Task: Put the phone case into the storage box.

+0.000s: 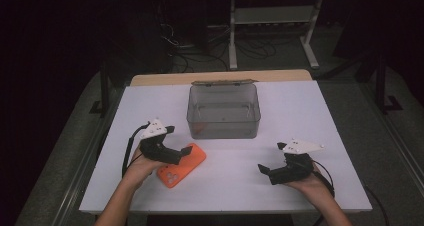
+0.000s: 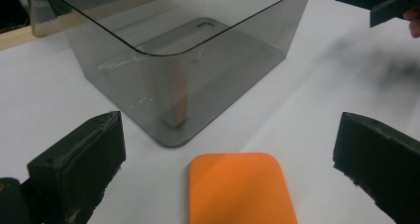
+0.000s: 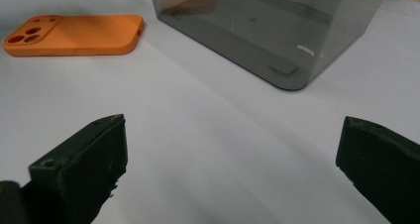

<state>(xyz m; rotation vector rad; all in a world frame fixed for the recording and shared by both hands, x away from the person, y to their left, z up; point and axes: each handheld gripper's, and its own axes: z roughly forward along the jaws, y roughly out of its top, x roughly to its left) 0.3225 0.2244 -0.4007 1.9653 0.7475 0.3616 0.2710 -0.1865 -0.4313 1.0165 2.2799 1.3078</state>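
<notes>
An orange phone case [image 1: 181, 165] lies flat on the white table [image 1: 300, 116], camera holes toward the near edge. My left gripper [image 1: 179, 140] hovers over its far end, open, with the case [image 2: 240, 189] low between the wide-apart jaws and nothing gripped. A smoky clear plastic box [image 1: 223, 111] stands empty just beyond it, close ahead in the left gripper view [image 2: 183, 60]. My right gripper [image 1: 272, 157] is at the right, open and empty, a little above the table. In the right gripper view the case [image 3: 74, 34] is at the far left and the box [image 3: 267, 26] ahead.
A wooden strip [image 1: 280, 76] runs along the table's back edge behind the box. A white metal stand [image 1: 272, 16] and cables sit on the dark floor beyond. One jaw of the right gripper [image 2: 393, 8] shows at the top right of the left gripper view.
</notes>
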